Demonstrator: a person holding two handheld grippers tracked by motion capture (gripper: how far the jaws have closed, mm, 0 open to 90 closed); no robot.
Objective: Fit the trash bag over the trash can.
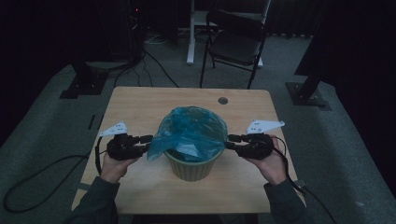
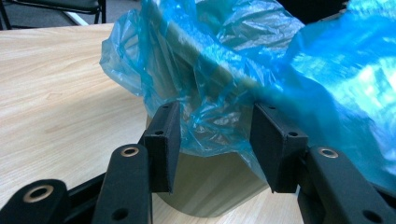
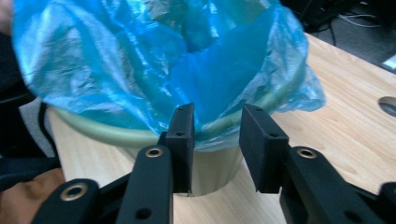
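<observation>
High view: my green bin with its blue bag liner stands mid-table, nearer the front edge. My left gripper and right gripper flank the rim, jaws parted around the bag's overhang (neither pinching it). Bare wood lies open toward the far edge and both side edges.

— Position of the bin?

— Centre of the table, near its front edge. Bag in it, draped over its rim.

— The 2 grippers?

— Left gripper at the bin's left, right gripper at its right. Chair behind the table.
</observation>
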